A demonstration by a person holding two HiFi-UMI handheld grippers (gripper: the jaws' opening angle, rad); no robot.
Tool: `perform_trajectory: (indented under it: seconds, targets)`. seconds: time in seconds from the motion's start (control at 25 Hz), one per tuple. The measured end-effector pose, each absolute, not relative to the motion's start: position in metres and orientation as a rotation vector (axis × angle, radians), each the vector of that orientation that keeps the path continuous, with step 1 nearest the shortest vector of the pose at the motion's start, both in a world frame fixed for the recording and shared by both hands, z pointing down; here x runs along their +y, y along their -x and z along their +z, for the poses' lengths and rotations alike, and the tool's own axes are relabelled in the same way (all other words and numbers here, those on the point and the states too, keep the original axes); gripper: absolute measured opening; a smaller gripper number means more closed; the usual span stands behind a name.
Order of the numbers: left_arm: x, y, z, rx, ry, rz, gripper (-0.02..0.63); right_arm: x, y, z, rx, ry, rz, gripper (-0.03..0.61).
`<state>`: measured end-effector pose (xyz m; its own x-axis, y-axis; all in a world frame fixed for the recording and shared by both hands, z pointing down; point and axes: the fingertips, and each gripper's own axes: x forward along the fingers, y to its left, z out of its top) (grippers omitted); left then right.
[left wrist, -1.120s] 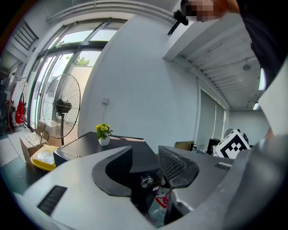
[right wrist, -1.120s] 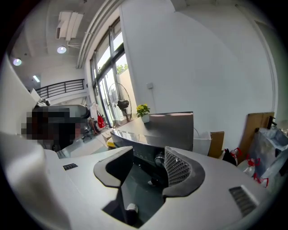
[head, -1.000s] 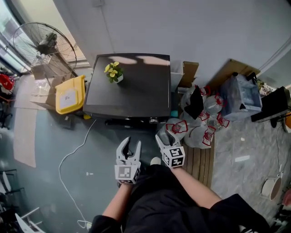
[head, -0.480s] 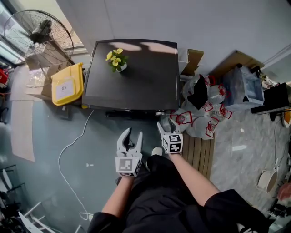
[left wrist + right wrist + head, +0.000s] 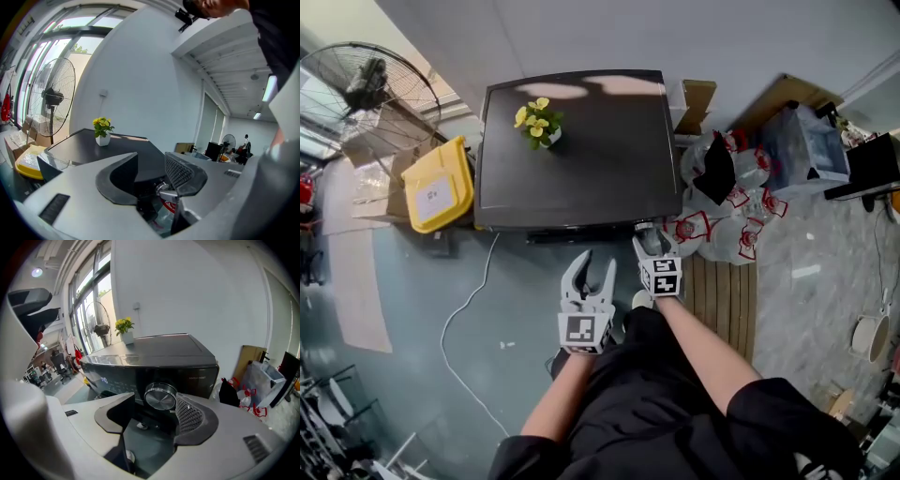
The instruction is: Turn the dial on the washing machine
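Note:
The black washing machine (image 5: pixel 581 150) stands against the wall, with a pot of yellow flowers (image 5: pixel 537 122) on its lid. Its round silver dial (image 5: pixel 160 397) sits on the front panel, right of centre. My right gripper (image 5: pixel 654 246) is at the machine's front right corner. In the right gripper view the jaws (image 5: pixel 154 408) are opening, and the dial lies just beyond and between the tips, untouched. My left gripper (image 5: pixel 589 272) hangs open and empty a little short of the front; its view (image 5: pixel 150 168) looks along the lid.
A standing fan (image 5: pixel 370 89) and a yellow bin lid (image 5: pixel 439 187) are left of the machine. A white cable (image 5: pixel 459 319) trails over the floor. Tied plastic bags (image 5: pixel 722 216), a cardboard box (image 5: pixel 694 98) and a wooden pallet (image 5: pixel 717 300) crowd the right side.
Both grippers have moved forward toward the machine's front. The right gripper now reaches the front right corner, where the dial is.

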<state>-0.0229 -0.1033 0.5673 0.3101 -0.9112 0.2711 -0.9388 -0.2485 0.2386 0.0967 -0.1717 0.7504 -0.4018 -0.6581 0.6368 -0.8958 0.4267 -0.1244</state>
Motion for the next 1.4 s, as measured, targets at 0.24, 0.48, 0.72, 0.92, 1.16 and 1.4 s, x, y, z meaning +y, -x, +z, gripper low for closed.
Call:
perform_trajectory:
  seconds: [0.24,0.48,0.72,0.92,1.16,1.4]
  targets:
    - [-0.106,0.018,0.571,-1.573,-2.275,0.116,0.156,-0.175,-0.095,0.758,-2.145,-1.371,0.64,0.241]
    - [-0.108,0.023,0.573,-1.537,-2.292,0.126,0.156,-0.181,-0.097,0.765,-2.103,-1.415,0.626,0.241]
    - [-0.108,0.022,0.576,-1.512,-2.299,0.131,0.156,-0.182,-0.098,0.771,-2.088,-1.412,0.667,0.241]
    - [-0.108,0.021,0.578,-1.503,-2.3,0.143,0.156,-0.188,-0.099,0.772,-2.097,-1.424,0.692,0.241]
    - [-0.11,0.024,0.579,-1.507,-2.3,0.161,0.156,-0.19,-0.103,0.77,-2.158,-1.455,0.792,0.241]
    - [-0.11,0.024,0.584,-1.498,-2.303,0.178,0.156,-0.19,-0.105,0.771,-2.223,-1.486,1.03,0.241]
